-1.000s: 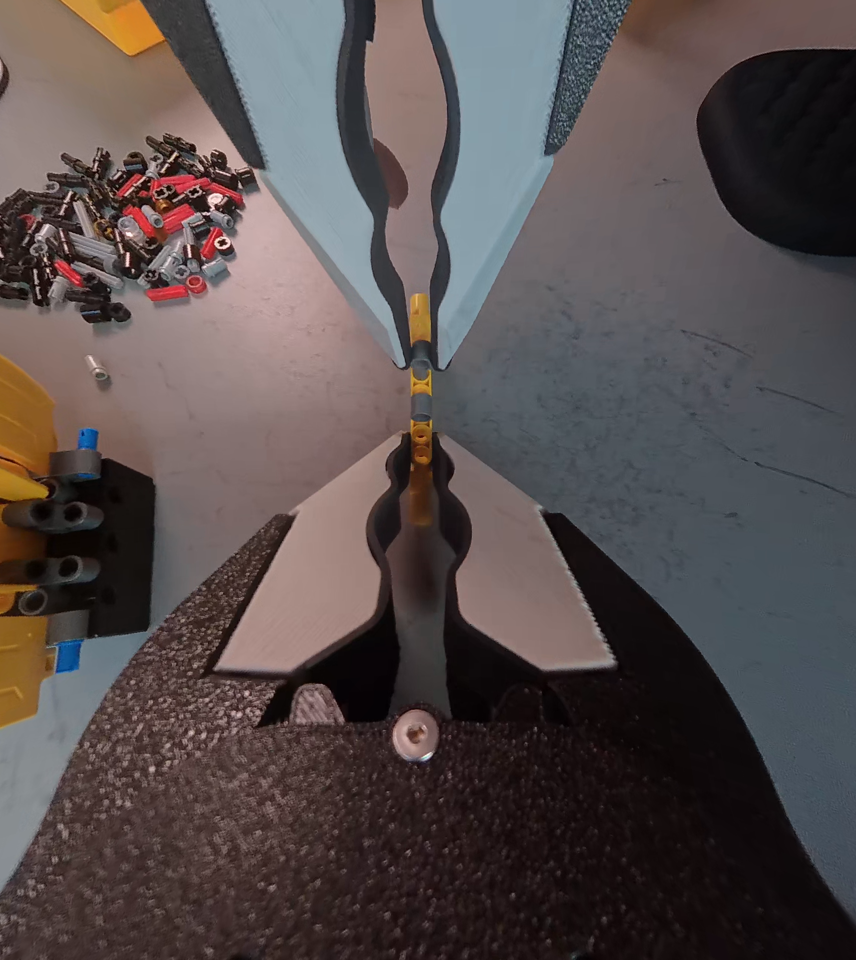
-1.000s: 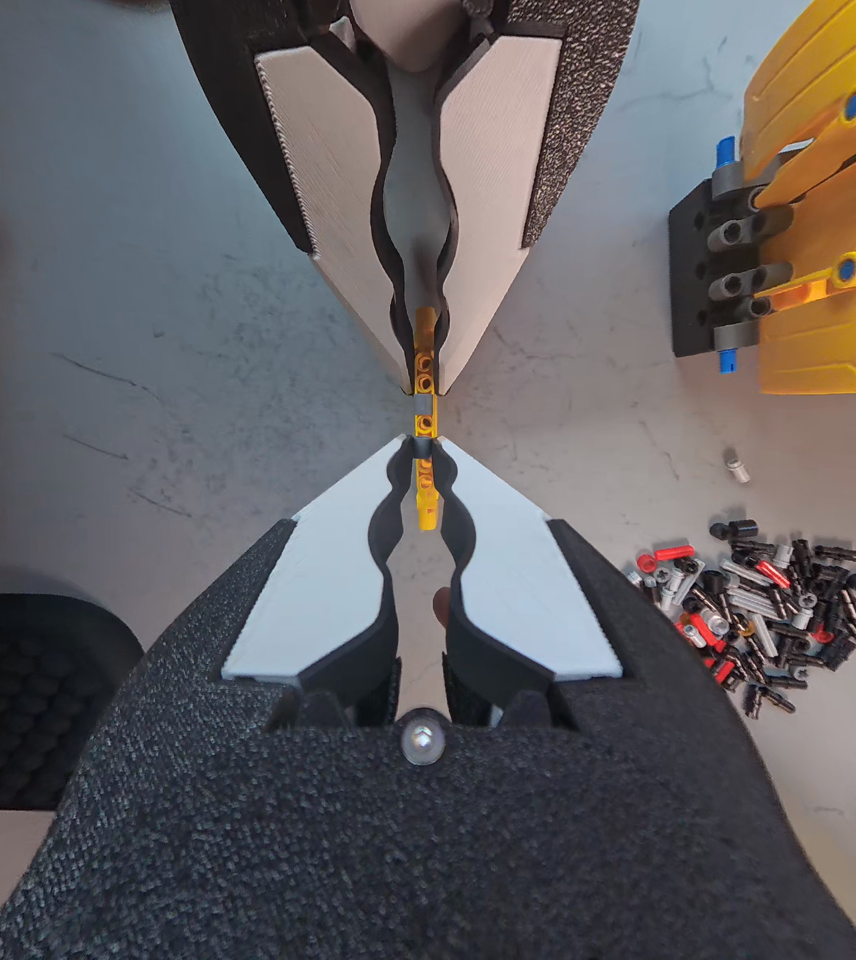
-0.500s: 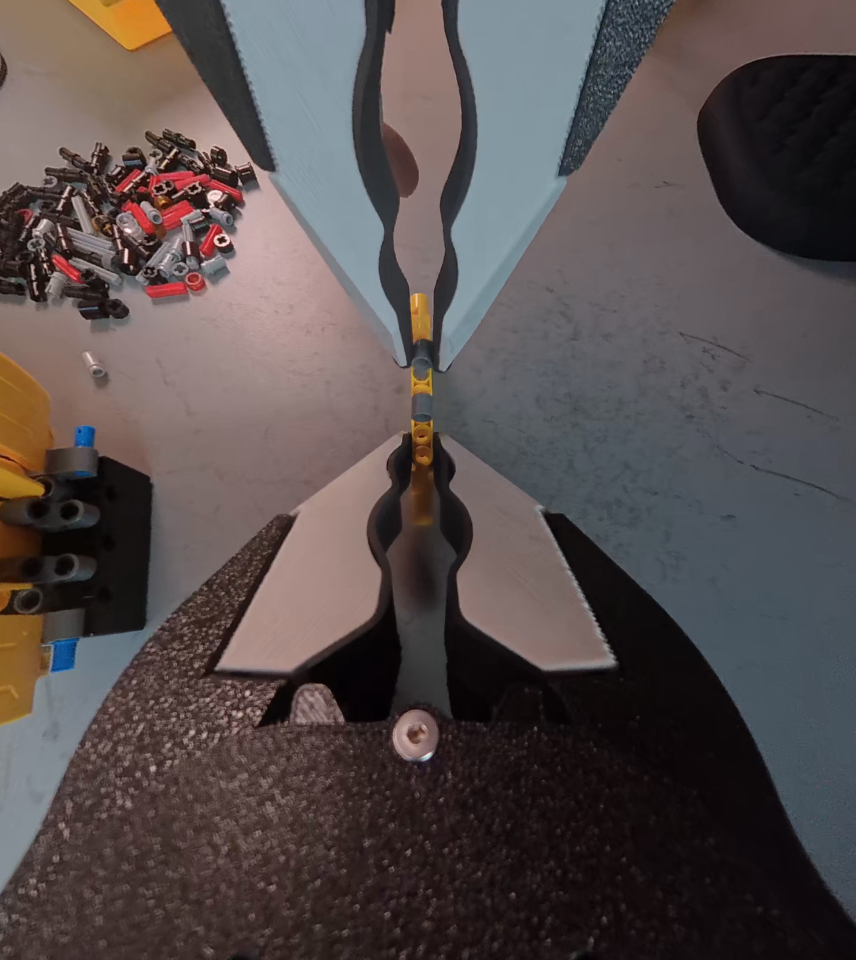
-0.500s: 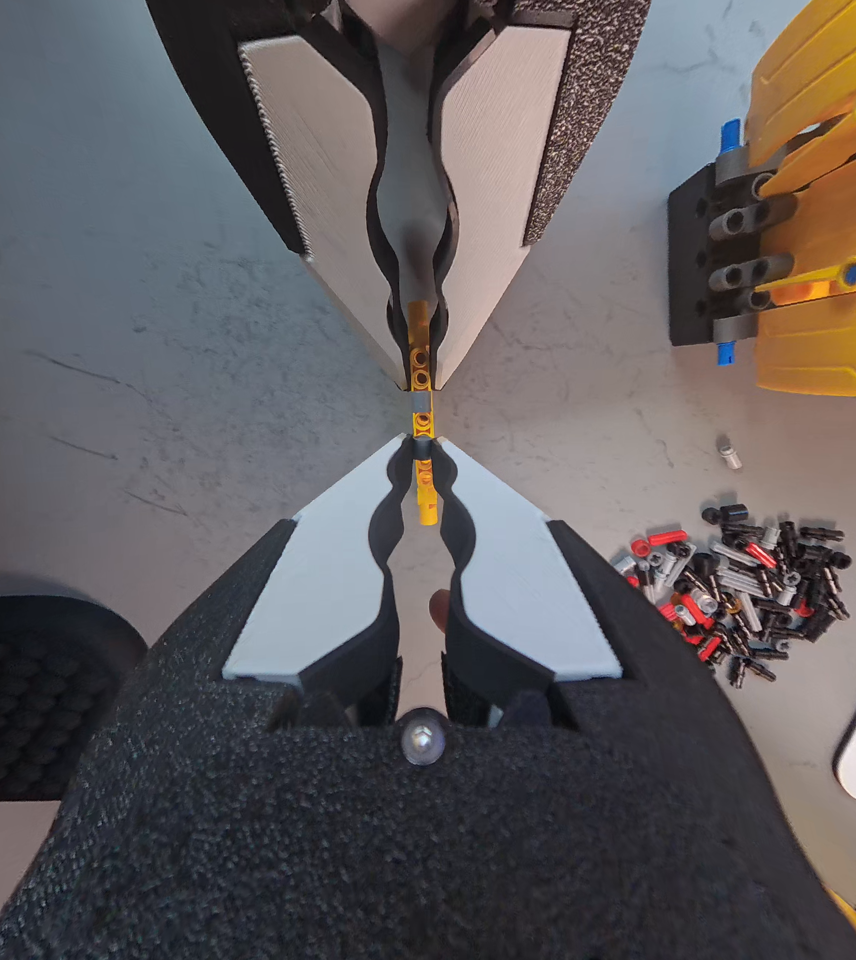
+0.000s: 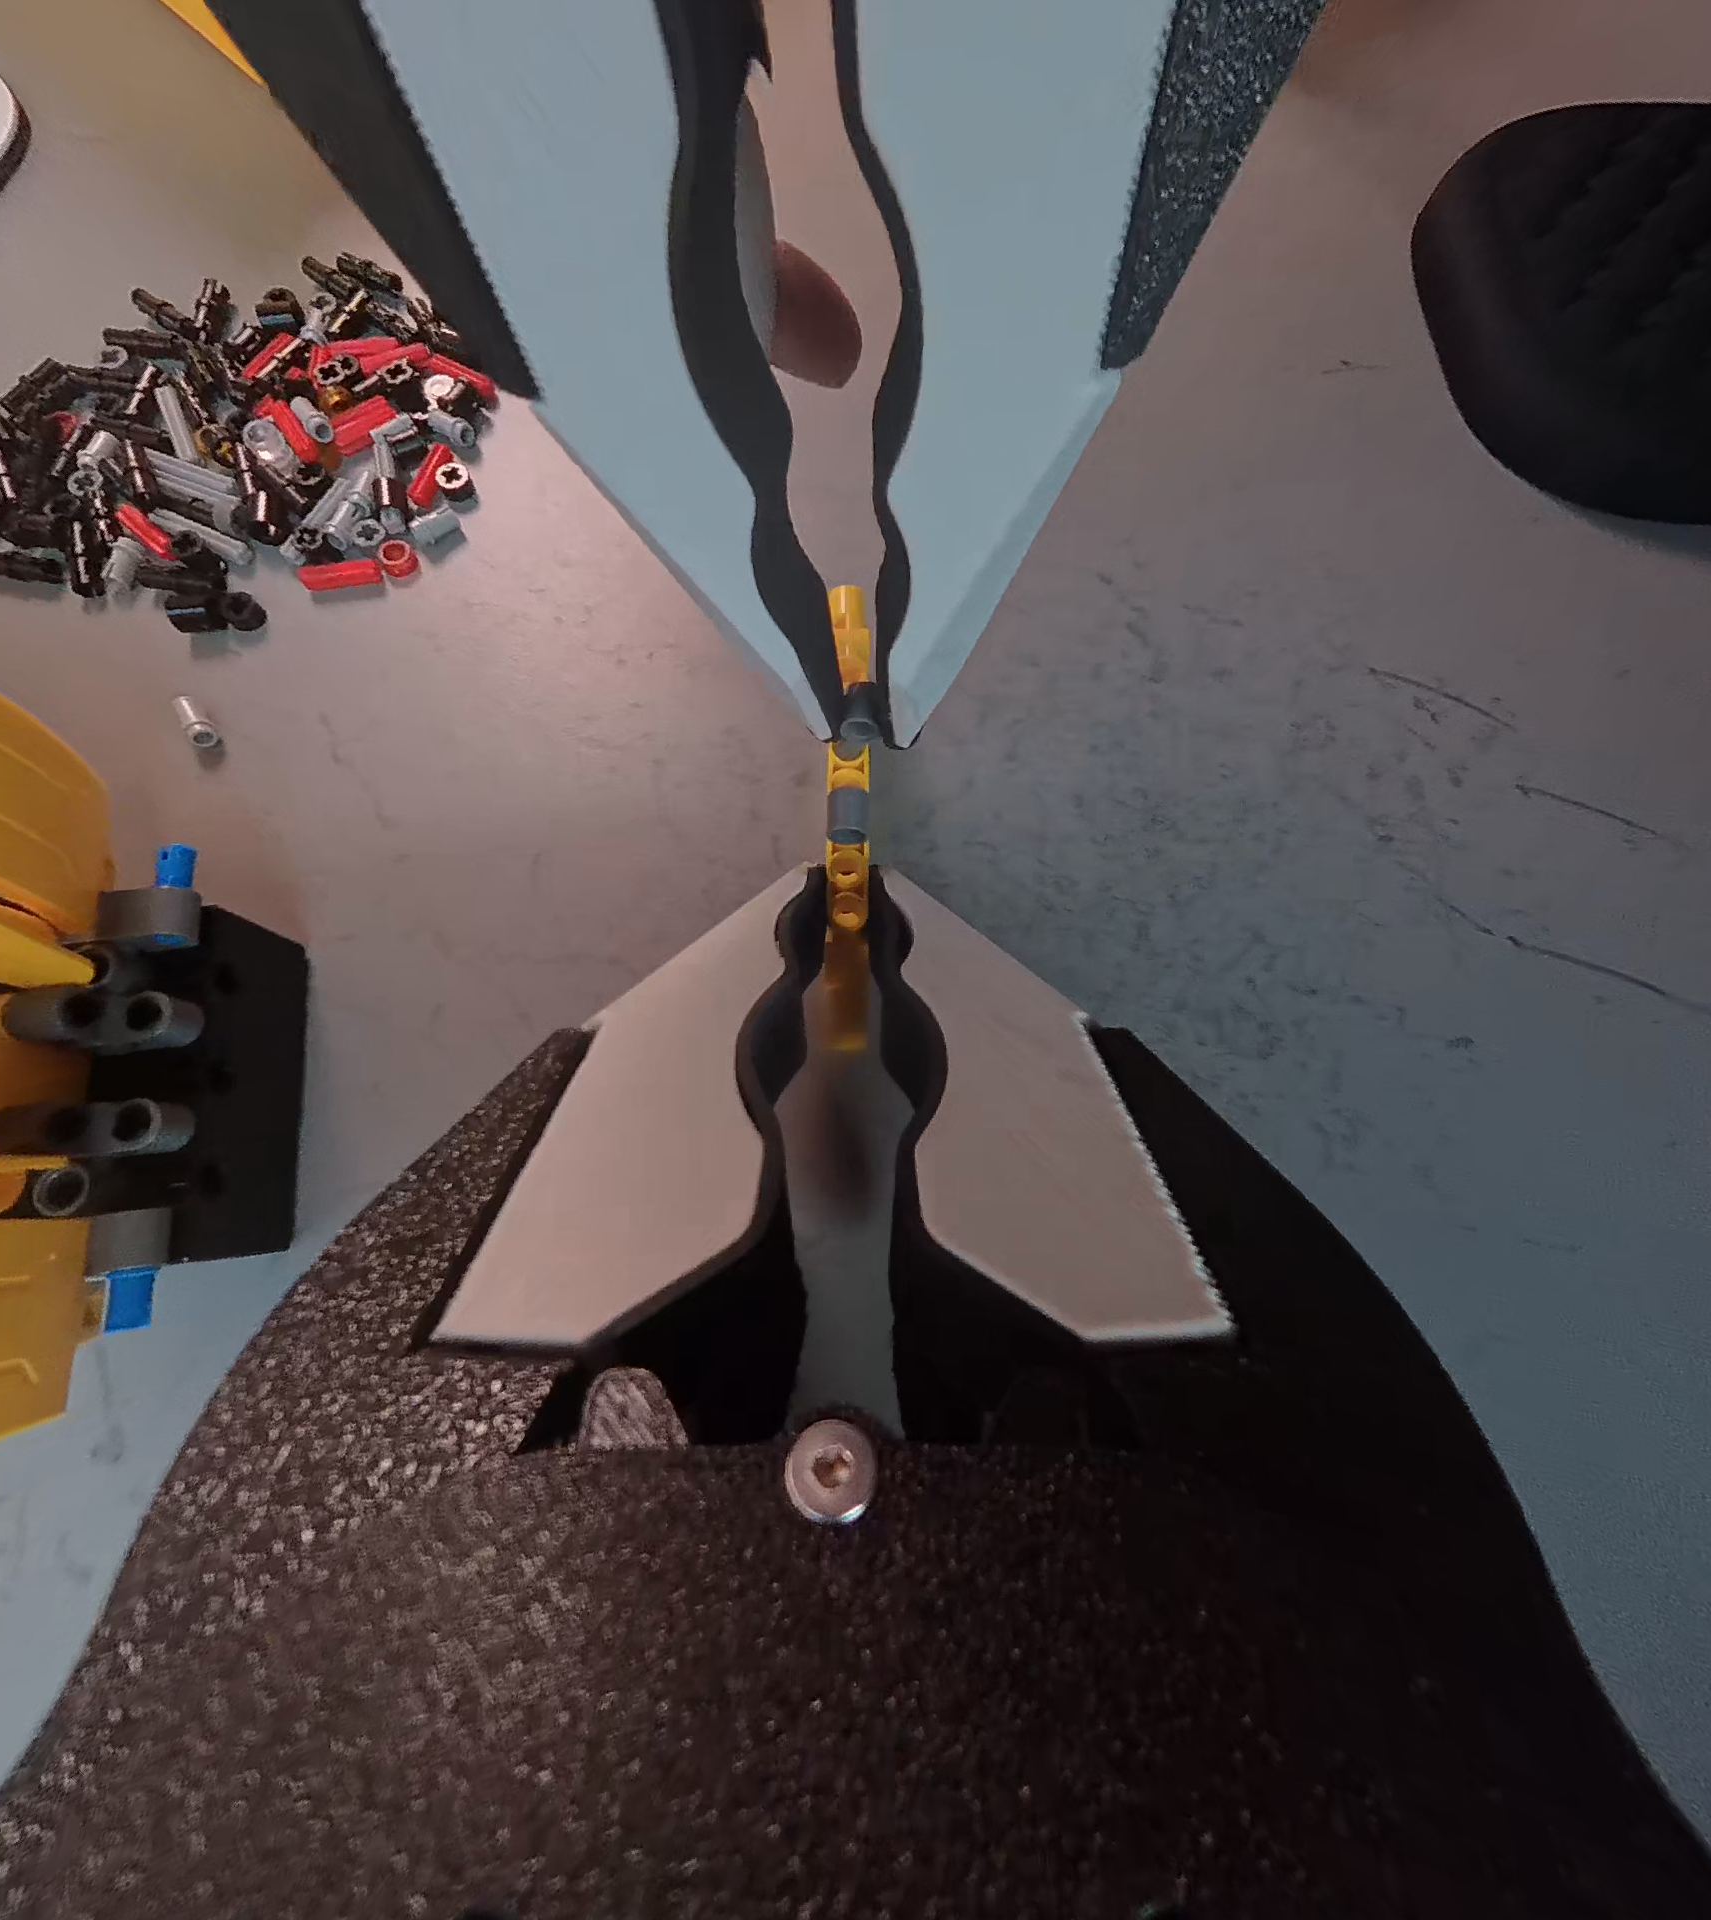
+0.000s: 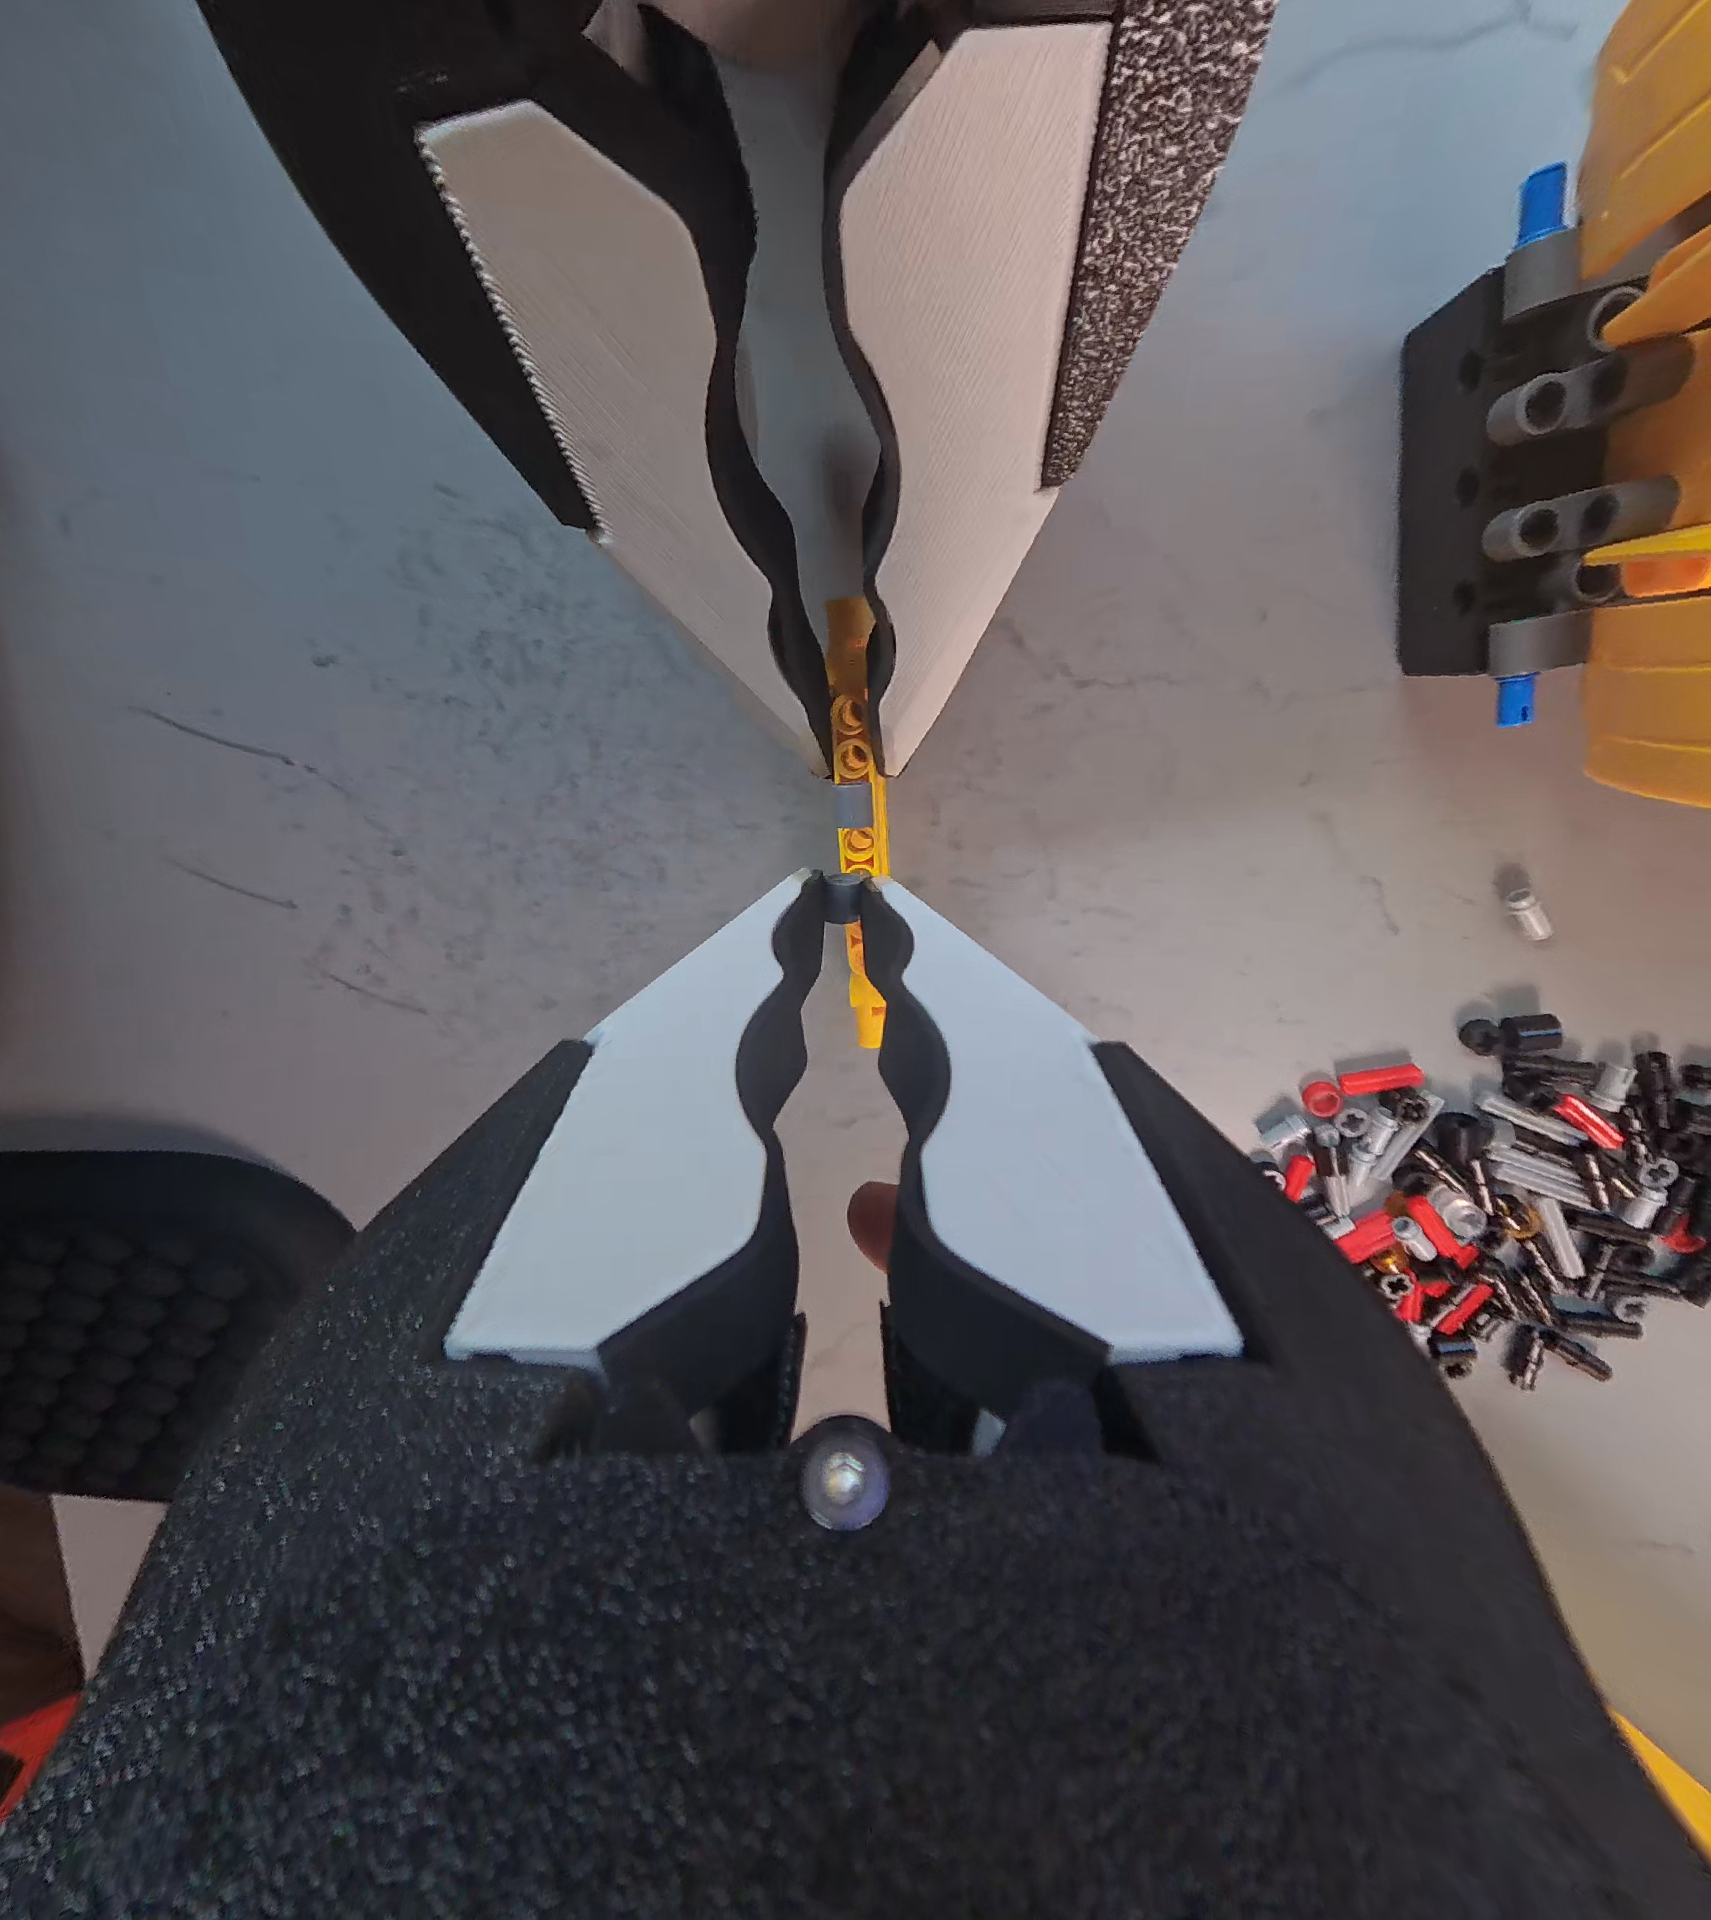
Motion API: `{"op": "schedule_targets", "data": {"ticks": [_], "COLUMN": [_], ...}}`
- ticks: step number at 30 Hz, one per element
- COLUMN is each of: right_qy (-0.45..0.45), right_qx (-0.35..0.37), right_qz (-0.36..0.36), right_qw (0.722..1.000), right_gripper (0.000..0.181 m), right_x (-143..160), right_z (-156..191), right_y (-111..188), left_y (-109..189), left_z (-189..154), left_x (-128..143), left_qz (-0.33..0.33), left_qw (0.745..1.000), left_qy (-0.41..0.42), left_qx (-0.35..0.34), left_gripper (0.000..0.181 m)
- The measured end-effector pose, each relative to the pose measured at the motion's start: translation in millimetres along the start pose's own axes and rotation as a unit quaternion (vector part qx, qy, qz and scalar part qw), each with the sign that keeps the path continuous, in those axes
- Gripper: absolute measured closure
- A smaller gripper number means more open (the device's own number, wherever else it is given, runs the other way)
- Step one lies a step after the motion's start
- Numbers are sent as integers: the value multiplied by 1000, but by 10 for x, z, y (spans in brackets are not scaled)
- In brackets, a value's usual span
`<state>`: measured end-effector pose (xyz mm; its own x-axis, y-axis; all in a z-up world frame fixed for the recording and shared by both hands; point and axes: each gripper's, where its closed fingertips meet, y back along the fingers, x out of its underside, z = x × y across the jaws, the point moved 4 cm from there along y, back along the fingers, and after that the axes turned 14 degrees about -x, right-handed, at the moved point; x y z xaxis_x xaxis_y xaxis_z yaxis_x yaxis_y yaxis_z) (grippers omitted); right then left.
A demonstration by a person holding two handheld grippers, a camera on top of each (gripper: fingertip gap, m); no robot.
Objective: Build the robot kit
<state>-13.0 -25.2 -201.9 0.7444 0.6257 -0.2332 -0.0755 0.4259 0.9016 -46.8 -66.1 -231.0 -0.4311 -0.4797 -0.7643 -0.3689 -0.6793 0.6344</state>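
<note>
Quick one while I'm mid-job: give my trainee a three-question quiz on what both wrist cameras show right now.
1. True or false: both grippers grip the same yellow beam.
2. Multiple choice: in the left wrist view, the pile of small pins lies A) upper left, B) lower right, C) between the fingers.
3. Fill in: on the beam, between the left gripper and the right gripper, sits a grey ____.

Key: 1 true; 2 A; 3 sleeve.
</note>
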Motion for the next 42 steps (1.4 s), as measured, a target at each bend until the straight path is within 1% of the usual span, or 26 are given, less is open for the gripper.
{"op": "schedule_targets", "data": {"ticks": [12,18,19,21,23,25,27,29,31,36,39,42], "right_qy": [-34,-44,-44,-33,-30,-19,5,8,25,59,38,24], "right_qx": [-84,-89,-101,-101,-101,-89,-74,-62,-37,14,2,-6], "right_qz": [32,35,42,49,34,3,-45,-100,-136,-153,-182,-184], "right_qw": [995,994,993,993,994,996,996,993,990,986,983,983], "right_gripper": [176,176,176,176,176,175,175,175,174,174,174,174], "right_x": [-20,-62,-66,-49,-25,-22,10,56,94,126,148,159], "right_z": [-53,-60,-37,-26,-26,-22,-12,6,29,57,55,46], "right_y": [-5,-32,-64,-56,-38,-36,-20,-17,-17,-22,-24,-18], "left_y": [0,-2,-3,-11,-15,-5,6,8,7,-1,-1,-5], "left_z": [6,-29,-48,-52,-49,-42,-35,-40,-40,-35,-43,-43], "left_x": [2,-10,-15,-17,-18,-9,1,4,3,-5,-5,-8], "left_qz": [-4,-2,-3,-5,-5,-5,-5,-5,-4,-3,-4,-4], "left_qw": [1000,1000,1000,1000,1000,1000,1000,1000,1000,1000,1000,1000], "left_qy": [-1,-17,-20,-15,-7,-6,-3,-4,-1,5,1,1], "left_qx": [3,-1,2,5,10,12,10,7,9,12,9,10], "left_gripper": [175,175,175,175,175,175,174,174,174,174,174,174]}}
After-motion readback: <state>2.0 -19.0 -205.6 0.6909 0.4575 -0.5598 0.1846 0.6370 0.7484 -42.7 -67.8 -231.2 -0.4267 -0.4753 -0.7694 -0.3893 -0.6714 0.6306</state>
